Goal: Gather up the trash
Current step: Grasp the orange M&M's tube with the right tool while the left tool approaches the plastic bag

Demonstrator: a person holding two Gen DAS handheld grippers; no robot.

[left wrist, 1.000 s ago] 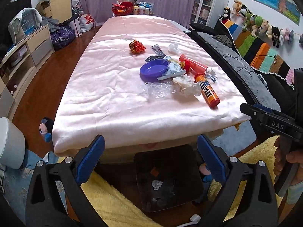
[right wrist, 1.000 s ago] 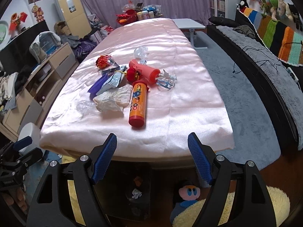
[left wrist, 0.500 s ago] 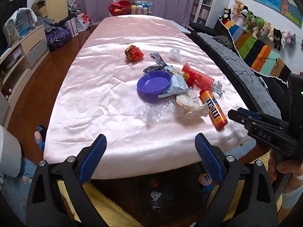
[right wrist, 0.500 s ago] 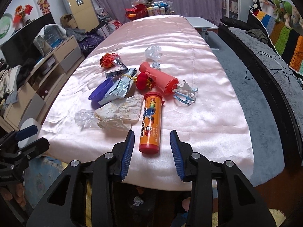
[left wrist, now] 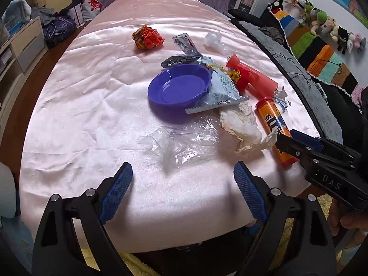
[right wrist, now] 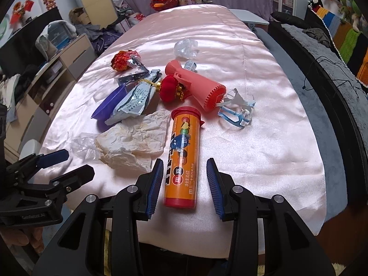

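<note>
On the table (left wrist: 96, 96): a long top under pink satin cloth carries all the litter in its near right half; the near left half is bare.
Step in hand: judged as the approach for two first pickups, nothing lifted yet.
Right gripper (right wrist: 184, 185): its jaws stand partly open on either side of the orange candy tube (right wrist: 181, 161), with daylight showing between each pad and the tube, so nothing is held; they narrowed within the last second and have not narrowed further in the last half of it.
Doing it well, right: the tube lies pointing away from the person with its near end between the pads; closing further in along the body than this end should stop it swinging on the lift.
Left gripper (left wrist: 184, 194): wide open and empty, over bare cloth just short of the clear plastic film (left wrist: 184, 142).
Doing it well, left: film is thin and flat, so the pads probably need to come down onto a raised wrinkle.
Crumpled tissue (right wrist: 133, 142): touches the tube's left side and may drag along.
Edges: the tube's near end lies near the table's front edge; a nudge could roll it off.
Open room: bare cloth right of the tube; the two grippers work near each other.
</note>
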